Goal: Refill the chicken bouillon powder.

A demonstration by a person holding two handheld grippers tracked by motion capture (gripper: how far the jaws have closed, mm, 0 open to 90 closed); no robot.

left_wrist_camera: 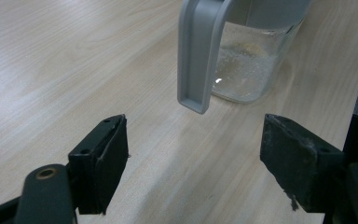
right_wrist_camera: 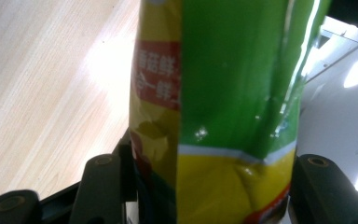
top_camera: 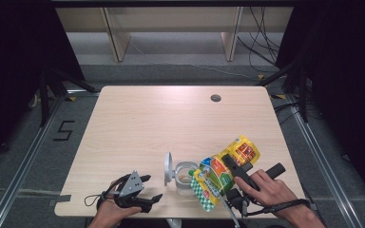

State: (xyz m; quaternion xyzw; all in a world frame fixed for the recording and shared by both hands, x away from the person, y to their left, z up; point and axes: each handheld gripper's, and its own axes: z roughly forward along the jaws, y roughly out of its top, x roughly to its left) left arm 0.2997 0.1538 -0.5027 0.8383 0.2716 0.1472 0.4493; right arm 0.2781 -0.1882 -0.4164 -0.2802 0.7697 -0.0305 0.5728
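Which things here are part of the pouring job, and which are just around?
In use:
- snack bag, clamped in the right hand-held gripper and tilted over the jar
- clear jar with its grey lid flipped open
- left hand-held gripper, open, empty, facing the jar

Just around:
- table with its cable hole
- wooden shelf frame behind
- cables on the floor
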